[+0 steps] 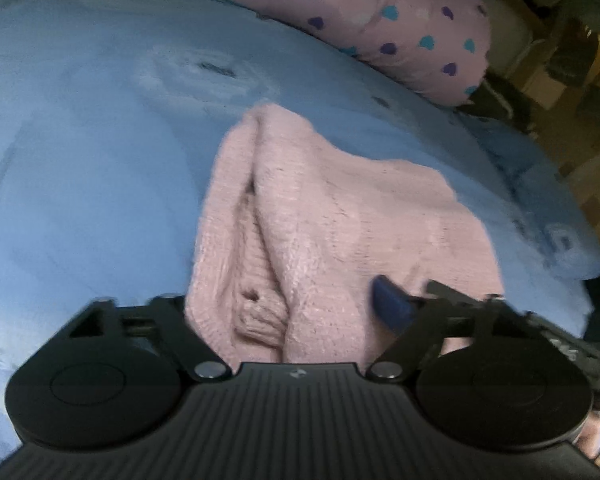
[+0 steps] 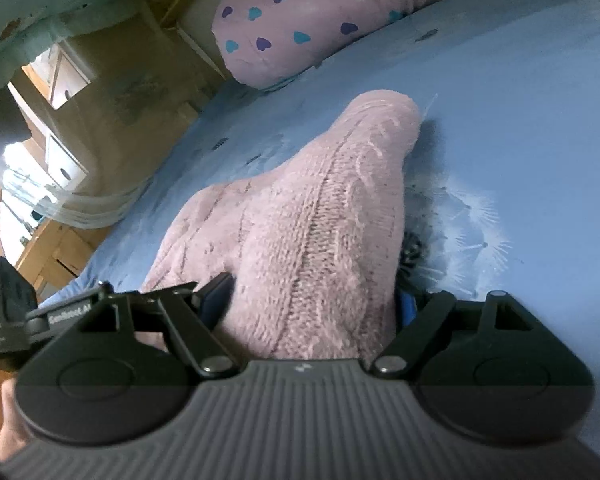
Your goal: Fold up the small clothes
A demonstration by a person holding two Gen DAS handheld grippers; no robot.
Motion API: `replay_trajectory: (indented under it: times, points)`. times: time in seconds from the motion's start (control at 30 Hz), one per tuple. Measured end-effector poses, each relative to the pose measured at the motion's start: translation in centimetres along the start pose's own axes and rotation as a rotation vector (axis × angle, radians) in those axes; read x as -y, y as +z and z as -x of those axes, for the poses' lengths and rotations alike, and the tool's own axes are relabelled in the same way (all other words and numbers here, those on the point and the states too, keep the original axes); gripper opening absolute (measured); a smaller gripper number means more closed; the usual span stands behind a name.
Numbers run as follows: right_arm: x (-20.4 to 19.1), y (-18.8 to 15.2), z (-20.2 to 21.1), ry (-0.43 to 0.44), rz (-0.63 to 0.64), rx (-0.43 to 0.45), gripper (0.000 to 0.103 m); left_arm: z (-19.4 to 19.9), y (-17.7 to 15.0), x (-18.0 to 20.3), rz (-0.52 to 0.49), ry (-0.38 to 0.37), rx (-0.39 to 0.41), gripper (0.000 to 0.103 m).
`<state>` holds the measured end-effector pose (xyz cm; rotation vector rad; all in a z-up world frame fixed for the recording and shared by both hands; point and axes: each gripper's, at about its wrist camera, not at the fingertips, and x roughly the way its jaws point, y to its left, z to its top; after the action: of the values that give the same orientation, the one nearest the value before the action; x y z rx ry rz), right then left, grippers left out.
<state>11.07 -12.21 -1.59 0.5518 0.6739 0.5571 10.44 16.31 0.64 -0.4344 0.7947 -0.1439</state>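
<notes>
Garment: a pale pink cable-knit sweater [image 1: 320, 224] is lying bunched on the light blue bedsheet [image 1: 80, 160], near its edge, with a ribbed cuff poking out close to the left gripper.
Left gripper [image 1: 284, 308]: its jaws are standing spread around the knit; one blue finger pad [image 1: 392, 300] is touching the fabric, the other is hidden, so it seems to be positioning, not pinching.
Right gripper [image 2: 312, 304]: its jaws are closing on a raised ridge of sweater, probably lifting it for a fold.
Backdrop: a pink pillow with blue and purple hearts [image 2: 320, 16] is lying well apart.
Containers: none showing.
</notes>
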Motion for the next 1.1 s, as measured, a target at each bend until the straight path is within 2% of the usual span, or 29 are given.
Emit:
replay_trajectory:
  times: [0.1,0.2,0.27,0.37,0.5,0.7,0.93,1.1]
  points:
    - [-0.4,0.3,-0.3,-0.008,-0.006,-0.005,0.078,-0.2,0.1,-0.5,0.052,-0.038,-0.007,0.065]
    - [-0.9,0.8,-0.7,-0.018,-0.032,-0.003,0.063,0.3,0.1,-1.0,0.089,-0.078,-0.004,0.056]
    - [-1.2,1.1,-0.4,-0.018,-0.055,0.002,0.055,0.7,0.2,-1.2,0.101,-0.096,0.002,0.053]
    - [-2.2,1.6,0.6,0.002,-0.038,0.010,0.050,1.5,0.1,-0.8,0.099,-0.118,0.012,0.050]
    - [-4.3,2.7,2.4,0.032,-0.003,0.007,0.048,2.6,-0.7,0.7,0.106,-0.155,-0.005,0.049]
    - [-5.8,3.6,6.1,-0.013,0.066,-0.007,0.048,4.2,-2.5,5.4,0.073,-0.186,-0.046,0.049]
    - [-2.9,3.8,13.6,0.009,0.002,0.026,0.048,6.1,-5.6,11.8,0.008,-0.229,-0.085,0.049]
    - [0.3,2.7,17.3,-0.013,-0.003,0.018,0.048,4.0,-8.7,14.7,-0.060,-0.203,-0.139,0.049]
